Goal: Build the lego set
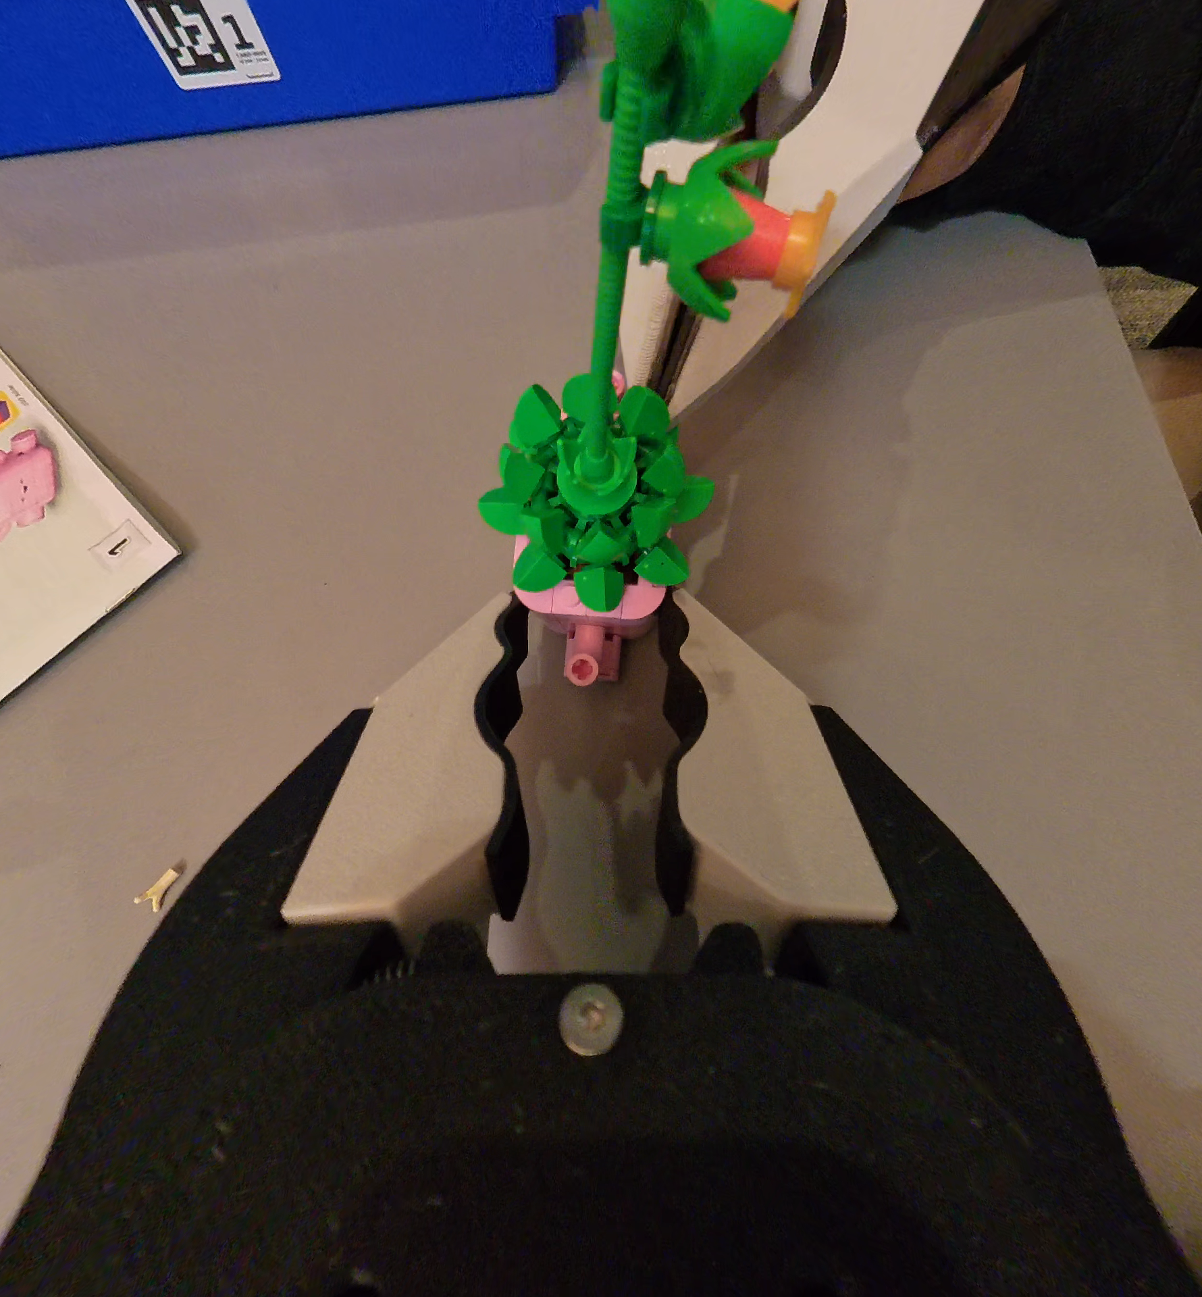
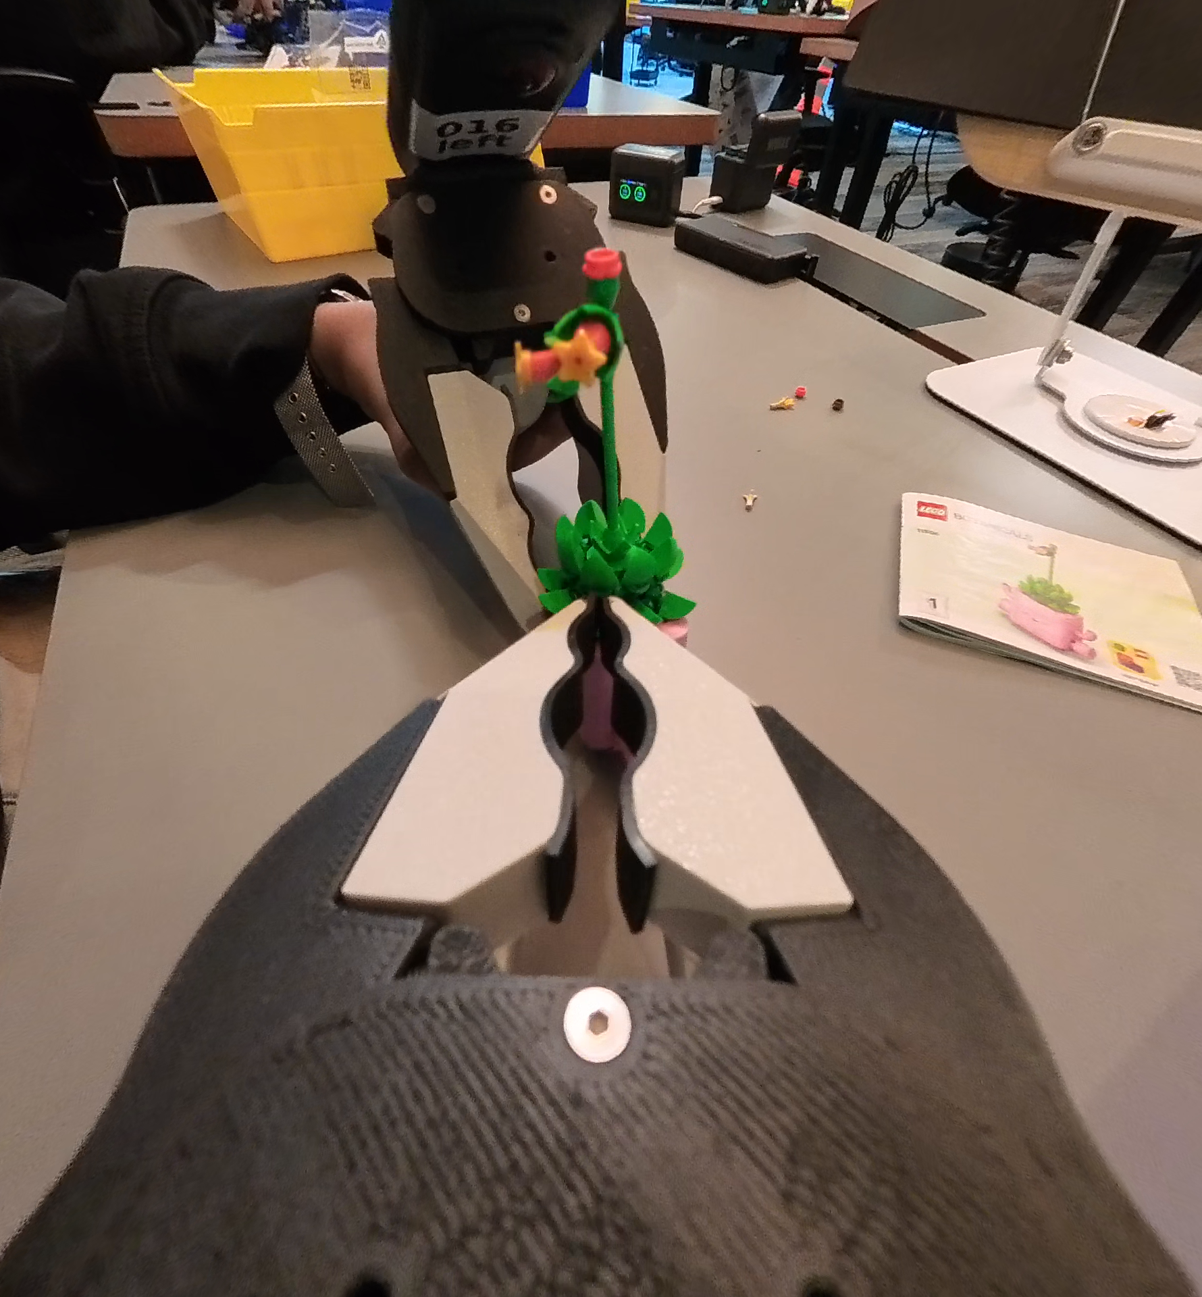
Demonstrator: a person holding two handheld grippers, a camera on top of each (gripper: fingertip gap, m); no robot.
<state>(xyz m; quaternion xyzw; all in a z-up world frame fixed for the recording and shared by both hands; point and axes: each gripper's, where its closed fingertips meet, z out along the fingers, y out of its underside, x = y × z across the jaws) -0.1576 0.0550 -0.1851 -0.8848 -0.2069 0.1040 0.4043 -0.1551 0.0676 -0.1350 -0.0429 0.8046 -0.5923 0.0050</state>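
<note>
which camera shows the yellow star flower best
The right wrist view: the yellow star flower faces the camera there, near the stem's top. The left wrist view shows it only edge-on, against the right tool.

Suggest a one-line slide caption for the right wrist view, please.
Right gripper closes on the pink planter under green leaves, opposite the left gripper; flower stem upright.

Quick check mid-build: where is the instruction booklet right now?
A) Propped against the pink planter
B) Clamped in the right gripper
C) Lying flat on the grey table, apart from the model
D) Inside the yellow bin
C: the instruction booklet lies flat on the grey table, off to the side of the pink planter, with neither gripper touching it.
</note>
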